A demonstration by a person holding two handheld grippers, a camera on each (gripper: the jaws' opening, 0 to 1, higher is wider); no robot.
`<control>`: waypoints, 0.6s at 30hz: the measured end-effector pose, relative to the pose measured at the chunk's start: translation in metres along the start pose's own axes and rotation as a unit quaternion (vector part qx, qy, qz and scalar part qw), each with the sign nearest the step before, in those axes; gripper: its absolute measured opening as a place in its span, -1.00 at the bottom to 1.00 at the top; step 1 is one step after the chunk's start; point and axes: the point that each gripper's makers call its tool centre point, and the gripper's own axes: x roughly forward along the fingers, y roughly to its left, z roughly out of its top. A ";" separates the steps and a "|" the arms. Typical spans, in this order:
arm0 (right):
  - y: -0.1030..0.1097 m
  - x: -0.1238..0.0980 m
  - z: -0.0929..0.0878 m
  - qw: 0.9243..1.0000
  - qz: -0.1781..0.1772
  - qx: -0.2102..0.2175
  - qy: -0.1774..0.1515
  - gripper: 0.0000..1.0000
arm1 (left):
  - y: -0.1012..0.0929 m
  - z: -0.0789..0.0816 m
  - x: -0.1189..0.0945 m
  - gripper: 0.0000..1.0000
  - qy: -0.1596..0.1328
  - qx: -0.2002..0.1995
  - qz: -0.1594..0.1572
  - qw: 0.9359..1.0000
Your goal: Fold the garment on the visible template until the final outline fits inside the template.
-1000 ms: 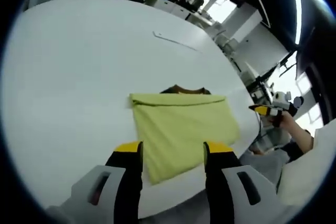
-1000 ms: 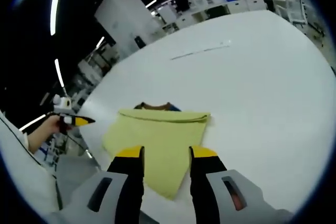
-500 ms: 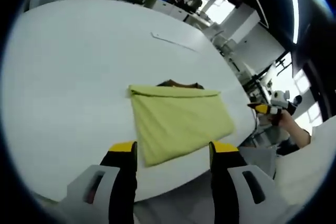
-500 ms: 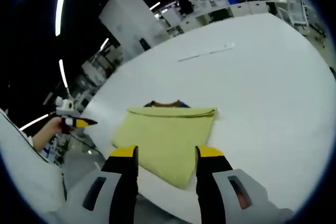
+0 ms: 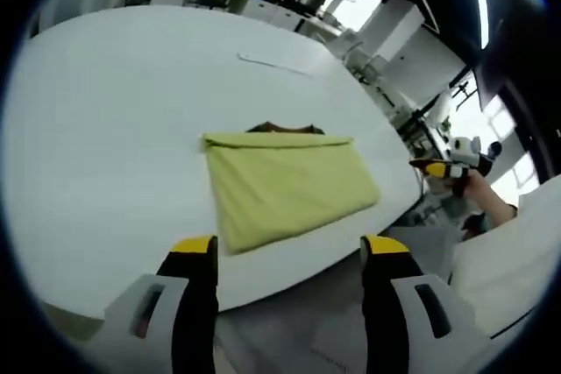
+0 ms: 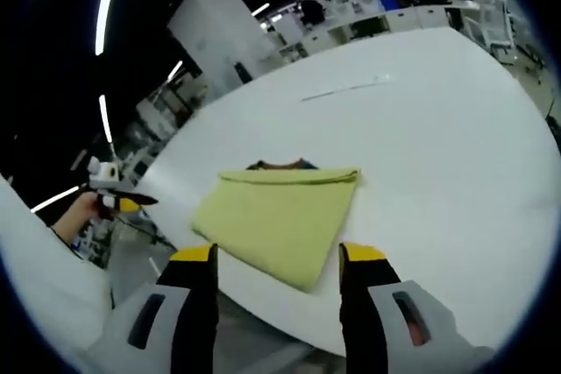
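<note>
Left gripper view. Left tool (image 5: 289, 250): jaws spread wide, nothing between them, now held back off the near edge of the table (image 5: 105, 129), where a second ago its tips overlapped the cloth. Garment (image 5: 285, 183): yellow-green, folded to a flat rectangle, lying near the table's near edge; a dark brown strip (image 5: 282, 128), possibly the template or an inner layer, shows just beyond its far fold. Right tool (image 5: 436, 166): seen at the right, in a hand, well apart from the garment; its opening cannot be told here.

Right gripper view. Right tool (image 6: 276, 253): jaws wide apart, empty, likewise drawn back past the table edge. Garment (image 6: 279, 219): same flat rectangle, unheld. Left tool (image 6: 118, 201): at the left, clear of the cloth.

Judgement: both tools withdrawn and the cloth lying compact suggest folding is finished or nearly so; whether the outline fits the template cannot be confirmed.
</note>
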 end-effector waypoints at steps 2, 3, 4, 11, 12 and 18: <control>0.002 -0.004 0.000 1.000 -0.001 -0.006 0.001 0.16 | -0.002 0.000 -0.004 0.30 -0.002 0.002 0.000 1.000; 0.003 -0.006 -0.001 1.000 -0.001 -0.011 0.002 0.17 | -0.003 0.000 -0.007 0.32 -0.004 0.004 0.000 1.000; 0.004 -0.008 -0.001 1.000 -0.001 -0.014 0.003 0.19 | -0.004 0.000 -0.009 0.36 -0.005 0.006 0.003 1.000; 0.013 -0.021 -0.010 1.000 0.004 -0.027 0.010 0.30 | -0.002 -0.004 -0.022 0.53 0.004 0.027 0.009 1.000; 0.014 -0.023 -0.012 1.000 0.005 -0.028 0.013 0.32 | -0.002 -0.004 -0.024 0.54 0.006 0.029 0.010 1.000; 0.020 -0.031 -0.021 0.999 0.012 -0.039 0.030 0.40 | -0.009 -0.012 -0.031 0.64 0.021 0.045 0.000 0.999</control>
